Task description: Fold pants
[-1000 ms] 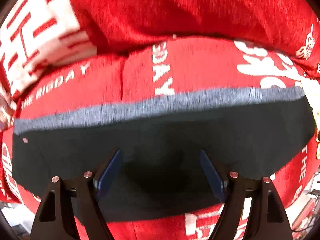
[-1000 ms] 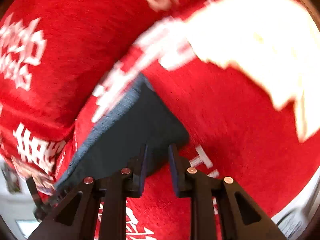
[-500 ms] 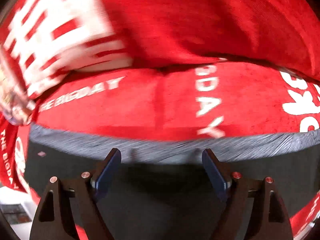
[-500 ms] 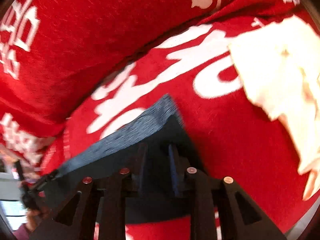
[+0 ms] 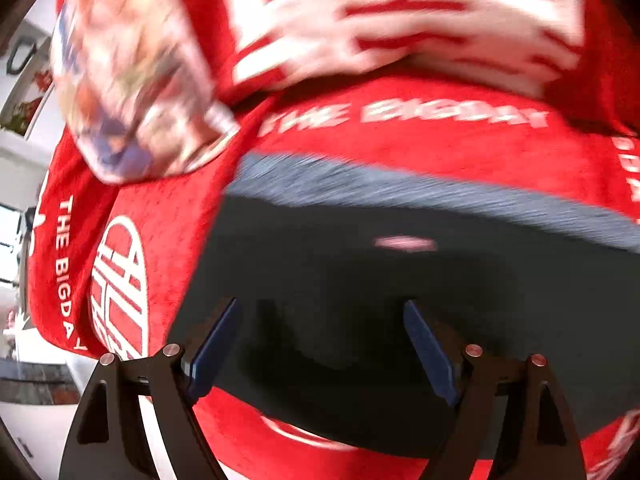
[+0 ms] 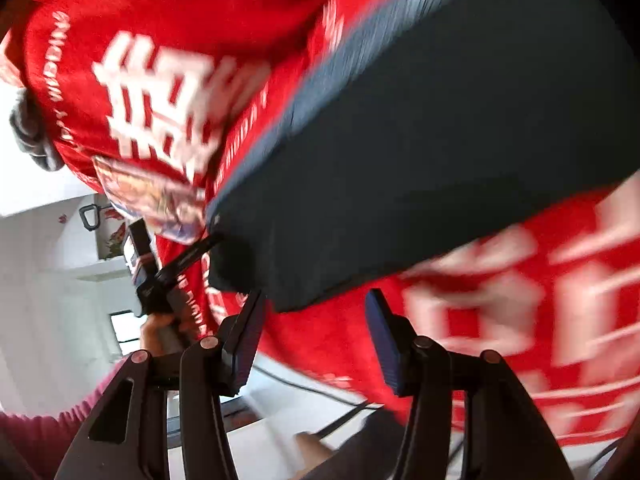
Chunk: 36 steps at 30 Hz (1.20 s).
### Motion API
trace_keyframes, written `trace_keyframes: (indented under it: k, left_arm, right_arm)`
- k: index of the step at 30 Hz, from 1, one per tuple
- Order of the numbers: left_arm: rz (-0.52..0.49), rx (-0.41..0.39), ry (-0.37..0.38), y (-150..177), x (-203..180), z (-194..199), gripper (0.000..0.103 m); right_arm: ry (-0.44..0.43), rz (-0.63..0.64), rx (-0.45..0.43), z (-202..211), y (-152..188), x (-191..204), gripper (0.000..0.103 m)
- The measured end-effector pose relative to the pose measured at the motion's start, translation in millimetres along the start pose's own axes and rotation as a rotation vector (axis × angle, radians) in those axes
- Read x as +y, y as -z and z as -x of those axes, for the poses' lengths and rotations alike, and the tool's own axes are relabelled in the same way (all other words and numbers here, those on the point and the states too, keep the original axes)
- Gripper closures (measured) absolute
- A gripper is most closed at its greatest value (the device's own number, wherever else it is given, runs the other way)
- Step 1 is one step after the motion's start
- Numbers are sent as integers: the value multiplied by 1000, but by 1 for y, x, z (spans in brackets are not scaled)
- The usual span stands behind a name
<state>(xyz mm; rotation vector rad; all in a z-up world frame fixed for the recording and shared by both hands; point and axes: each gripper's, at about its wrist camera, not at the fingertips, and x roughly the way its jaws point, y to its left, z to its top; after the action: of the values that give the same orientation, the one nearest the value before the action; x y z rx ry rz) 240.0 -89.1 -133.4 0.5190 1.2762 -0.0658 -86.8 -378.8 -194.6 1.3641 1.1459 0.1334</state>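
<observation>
Left wrist view: left gripper (image 5: pixel 320 344) angled steeply down over the pants (image 5: pixel 400 288), jaws spread wide, nothing pinched between the pads; dark folded pants lie flat on the red blanket (image 5: pixel 440 148), filling the frame's middle and right; grey waistband (image 5: pixel 400 192) is their far edge, running left to right with a bare strip of blanket lettered "THE BIGDAY" beyond it; a red cushion (image 5: pixel 400 20) with big white characters bounds that strip at the back; the pants' left edge stops clear of the blanket's left edge, which drops away to a white room; a patterned pillow (image 5: pixel 132 80) sits at the far left corner, near the waistband's end but whether touching I cannot tell (blur). Right wrist view: right gripper (image 6: pixel 316 340) jaws opening, no cloth between them; the pants' near corner (image 6: pixel 280 300) lies just beyond the left fingertip (image 6: pixel 252 320), whether touching I cannot tell; the pants' near edge runs up to the right, open red blanket below it on the right; at left the person's hand (image 6: pixel 160 330), in a pink sleeve (image 6: pixel 60 424), holds the left gripper at the pants' far corner; floor and a cable (image 6: pixel 344 416) show under the blanket's near edge.
</observation>
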Motion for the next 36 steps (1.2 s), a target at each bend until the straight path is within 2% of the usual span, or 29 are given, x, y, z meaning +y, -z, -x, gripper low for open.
trace_keyframes:
  k: [2,3,6,8,13,14,15,16,18,20,22,23,24,26,29,32,35,36]
  left_arm:
    - [10,-8,68,6,20,-17,16]
    - [10,-17,94,6,26,-20,11]
    - [-44,-36,149,5,32,-26,10]
    - [-61,-45,179,5,35,-30,9]
    - [9,-26,238,4,45,-38,4]
    - [14,-30,238,5,45,-37,3]
    - [14,-33,237,5,45,-37,3]
    - [12,-35,235,5,44,-37,3]
    - [10,-39,236,5,44,-37,3]
    - [10,-42,230,6,43,-37,0]
    - [27,1,213,5,44,-33,1]
    - [34,20,202,6,43,-27,1]
    - [30,33,194,7,41,-19,1]
    - [9,4,212,11,32,4,1]
    - [-69,-47,267,21,-2,34,1]
    - [-175,-45,307,29,-55,39,1]
    - [-251,-18,283,35,-102,36,1]
    - [-246,-18,303,32,-109,38,1]
  right_arm:
    - [-24,-37,26,-40,15,7,47]
    - [-19,-41,34,-57,23,10,47]
    - [-12,-55,28,-92,37,17,47]
    - [6,-77,-3,-97,42,17,47]
    - [11,-124,-49,-94,33,11,47]
    - [10,-129,-50,-93,31,9,56]
    - [14,-129,-55,-93,28,11,69]
    - [28,-119,-61,-93,24,14,98]
    - [40,-71,-80,-90,20,24,99]
    - [104,-36,-70,-91,28,26,99]
    - [140,-75,-47,-96,35,16,98]
    - [141,-109,-41,-92,38,10,98]
    - [168,-123,-29,-86,40,9,93]
    - [234,-76,-27,-67,40,16,91]
    - [326,79,-101,-31,27,40,85]
    - [437,199,-175,-12,1,53,85]
    - [530,197,-133,-21,-22,33,85]
    - [496,191,-129,-22,-22,20,86]
